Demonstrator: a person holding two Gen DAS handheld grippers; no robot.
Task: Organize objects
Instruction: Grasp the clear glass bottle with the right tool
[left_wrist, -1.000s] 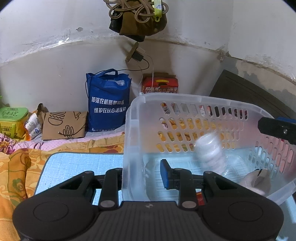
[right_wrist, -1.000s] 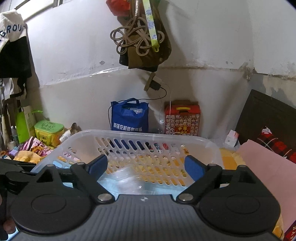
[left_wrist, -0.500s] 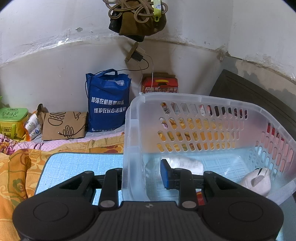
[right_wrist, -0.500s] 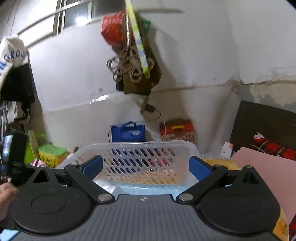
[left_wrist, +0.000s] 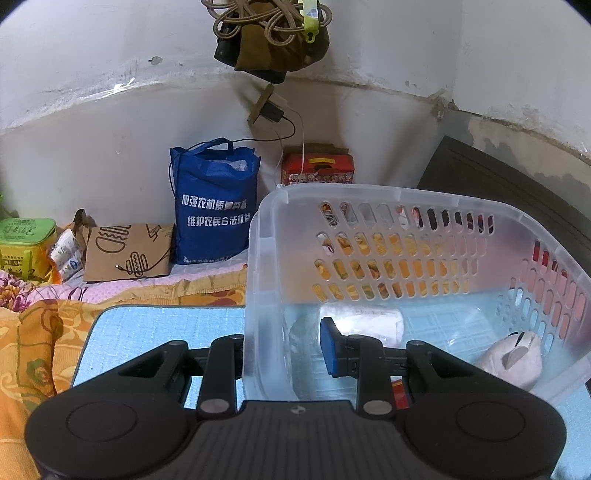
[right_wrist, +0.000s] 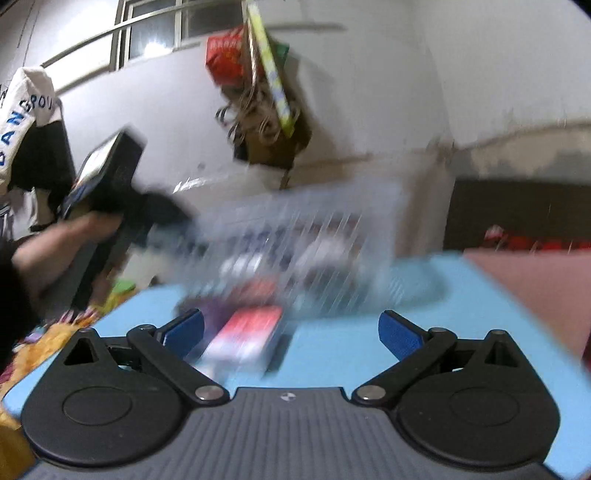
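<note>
A clear plastic basket (left_wrist: 406, 206) stands on a light blue mat (left_wrist: 159, 332). My left gripper (left_wrist: 280, 350) is shut on the basket's near left wall, one finger outside and the blue pad (left_wrist: 328, 347) inside. Inside the basket lie a white roll (left_wrist: 369, 321) and a pale pink plush (left_wrist: 513, 358). My right gripper (right_wrist: 291, 332) is open and empty, low over the mat (right_wrist: 443, 280). A red and white box (right_wrist: 247, 336) lies just ahead of it, blurred. The basket (right_wrist: 295, 236) is blurred behind it.
A blue tote bag (left_wrist: 214, 206), a brown paper bag (left_wrist: 125, 254), a green box (left_wrist: 26, 243) and a red box (left_wrist: 317, 170) stand along the wall. Orange bedding (left_wrist: 33, 339) lies left of the mat. A pink sheet (right_wrist: 535, 280) lies right of the mat.
The white roll has dropped into the basket and come to rest on its floor. My right gripper has pulled back from the basket and lowered over the mat. The left gripper has stayed on the wall.
</note>
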